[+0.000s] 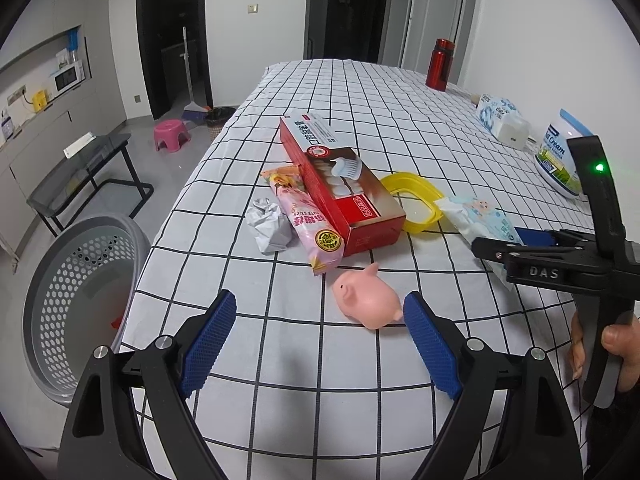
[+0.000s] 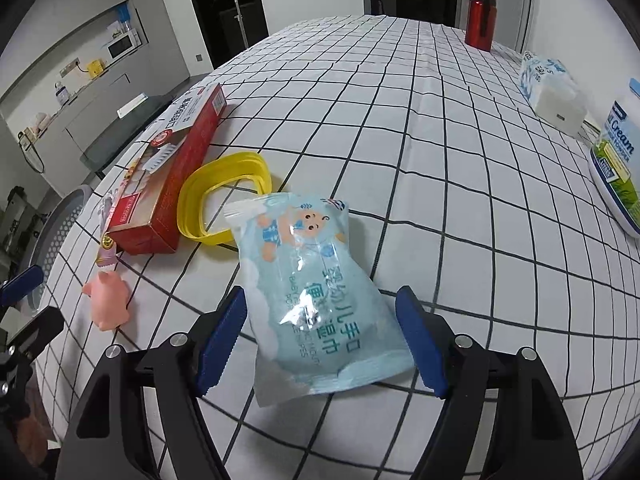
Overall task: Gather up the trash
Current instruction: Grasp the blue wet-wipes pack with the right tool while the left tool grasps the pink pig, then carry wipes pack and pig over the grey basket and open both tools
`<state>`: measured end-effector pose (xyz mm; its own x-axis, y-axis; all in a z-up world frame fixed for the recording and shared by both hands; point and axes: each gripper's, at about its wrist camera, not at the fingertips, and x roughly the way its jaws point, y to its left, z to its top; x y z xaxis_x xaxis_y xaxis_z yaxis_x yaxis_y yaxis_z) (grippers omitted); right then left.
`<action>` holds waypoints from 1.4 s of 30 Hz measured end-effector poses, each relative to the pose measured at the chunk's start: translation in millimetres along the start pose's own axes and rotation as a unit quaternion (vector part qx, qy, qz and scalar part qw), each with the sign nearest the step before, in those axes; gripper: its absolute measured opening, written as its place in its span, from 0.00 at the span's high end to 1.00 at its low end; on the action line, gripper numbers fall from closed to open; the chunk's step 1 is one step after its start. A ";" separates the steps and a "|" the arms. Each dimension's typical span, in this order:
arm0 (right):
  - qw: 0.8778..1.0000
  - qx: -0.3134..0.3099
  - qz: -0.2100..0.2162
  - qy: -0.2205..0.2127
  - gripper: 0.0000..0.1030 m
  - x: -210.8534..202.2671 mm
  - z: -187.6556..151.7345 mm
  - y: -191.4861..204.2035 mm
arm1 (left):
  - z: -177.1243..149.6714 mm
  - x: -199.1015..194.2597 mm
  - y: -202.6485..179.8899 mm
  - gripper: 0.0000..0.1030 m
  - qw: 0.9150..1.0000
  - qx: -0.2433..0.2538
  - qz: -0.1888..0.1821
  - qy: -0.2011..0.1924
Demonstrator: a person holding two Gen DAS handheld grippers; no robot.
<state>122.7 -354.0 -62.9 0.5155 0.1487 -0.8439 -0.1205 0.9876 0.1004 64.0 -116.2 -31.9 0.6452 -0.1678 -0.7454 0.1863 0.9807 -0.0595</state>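
On the checked tablecloth [image 1: 360, 92] lie a crumpled white paper [image 1: 269, 224], a pink snack wrapper [image 1: 310, 220], a long red box [image 1: 340, 184] and a light-blue wet-wipes pack [image 2: 316, 300]. My right gripper [image 2: 320, 336] is open, its blue pads on either side of the wipes pack, which lies on the cloth. My left gripper [image 1: 320, 336] is open and empty, just in front of a pink toy pig [image 1: 370, 300]. The right gripper also shows in the left wrist view [image 1: 532, 240].
A grey perforated basket [image 1: 76, 300] stands on the floor left of the table. A yellow lid [image 1: 412, 204], a red bottle [image 1: 440, 62], a tissue pack [image 1: 502, 120] and a milk-powder tub [image 1: 560, 156] are on the table.
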 end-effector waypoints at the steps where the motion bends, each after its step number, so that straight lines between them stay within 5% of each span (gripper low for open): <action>1: 1.000 0.000 0.002 0.000 0.29 1.6 0.5 0.8 | -0.5 0.4 -0.6 0.19 1.000 0.000 0.000 0.001; 9: 1.000 0.012 0.014 -0.015 0.38 -1.6 -1.7 0.2 | -3.1 4.2 -2.0 0.18 1.000 -0.002 0.002 0.009; 23: 0.993 0.084 0.039 -0.076 0.39 -37.9 -8.6 -35.0 | -4.0 30.0 -20.8 0.16 0.999 0.005 0.006 0.031; 33: 0.991 0.097 0.042 -0.084 0.39 -44.5 -8.6 -44.2 | -6.8 42.6 -31.1 0.60 0.999 0.012 0.009 0.048; 42: 0.992 0.096 0.037 -0.079 0.39 -40.4 -10.9 -38.6 | -5.0 25.6 -22.1 0.60 0.999 0.015 0.002 0.030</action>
<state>97.3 -398.7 -38.4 0.6390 0.2127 -0.7392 -0.0075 0.9627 0.2705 72.6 -141.6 -53.0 0.6013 -0.1562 -0.7836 0.2063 0.9778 -0.0366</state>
